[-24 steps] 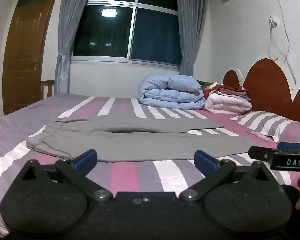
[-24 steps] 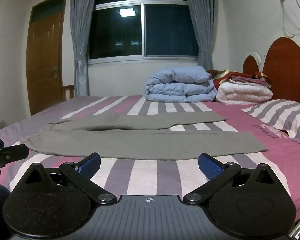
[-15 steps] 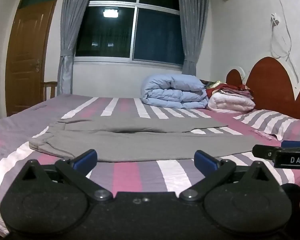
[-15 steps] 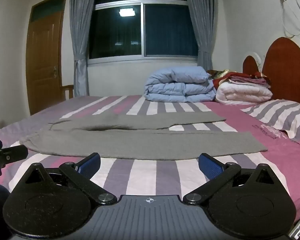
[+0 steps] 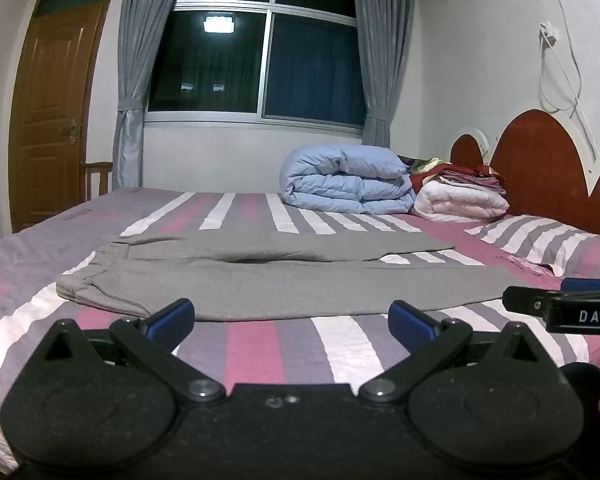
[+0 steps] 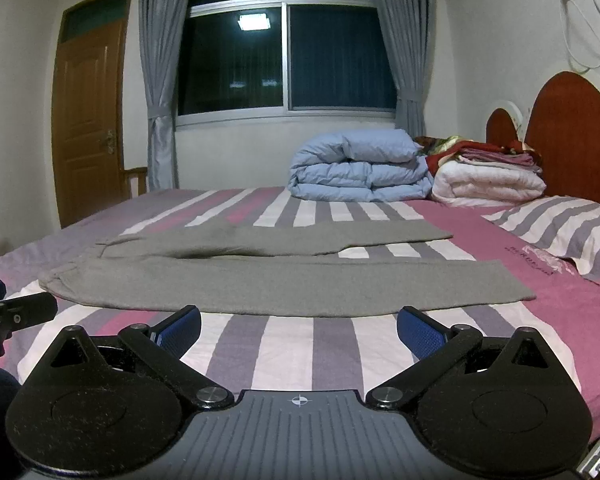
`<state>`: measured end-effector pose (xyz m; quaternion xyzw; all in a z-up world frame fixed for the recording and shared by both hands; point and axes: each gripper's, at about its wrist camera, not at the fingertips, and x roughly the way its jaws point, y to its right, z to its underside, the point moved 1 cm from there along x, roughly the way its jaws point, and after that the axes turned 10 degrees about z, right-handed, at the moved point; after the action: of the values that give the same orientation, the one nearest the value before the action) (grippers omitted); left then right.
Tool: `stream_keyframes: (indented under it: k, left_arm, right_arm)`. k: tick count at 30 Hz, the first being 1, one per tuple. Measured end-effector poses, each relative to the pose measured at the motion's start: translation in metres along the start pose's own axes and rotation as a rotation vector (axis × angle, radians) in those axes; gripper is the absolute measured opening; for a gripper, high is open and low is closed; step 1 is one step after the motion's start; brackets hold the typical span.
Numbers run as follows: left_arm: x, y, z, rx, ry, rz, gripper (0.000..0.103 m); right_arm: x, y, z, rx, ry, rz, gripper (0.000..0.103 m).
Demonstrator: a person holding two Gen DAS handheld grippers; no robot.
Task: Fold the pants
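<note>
Grey pants [image 5: 284, 280] lie flat across the striped bed, waistband at the left, both legs spread toward the right; they also show in the right wrist view [image 6: 276, 280]. My left gripper [image 5: 291, 318] is open and empty, just short of the near leg's front edge. My right gripper [image 6: 299, 328] is open and empty, also just in front of the near leg. The right gripper's finger shows at the right edge of the left wrist view [image 5: 560, 308]. The left gripper's finger shows at the left edge of the right wrist view [image 6: 16, 312].
A folded blue duvet [image 5: 346, 184] and a pile of white and red bedding [image 5: 460, 196] sit at the far side of the bed. A striped pillow [image 5: 548, 240] lies by the red headboard [image 5: 540, 160]. A door [image 5: 48, 112] stands at left.
The left gripper has lifted or tilted slightly, so the pants sit a little lower in its view. The right gripper has barely moved. Both stay open.
</note>
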<state>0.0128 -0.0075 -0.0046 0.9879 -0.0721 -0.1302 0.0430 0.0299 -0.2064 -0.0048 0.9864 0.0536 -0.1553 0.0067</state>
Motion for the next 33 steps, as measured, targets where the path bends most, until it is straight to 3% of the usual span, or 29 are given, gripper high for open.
stream_keyframes:
  k: [33]
  left_arm:
    - [0.0013,0.0010,-0.0004,0.005,-0.001,-0.001,0.097]
  right_arm:
    - [0.0002,0.0016,-0.0011,0.003,0.001,-0.001,0.103]
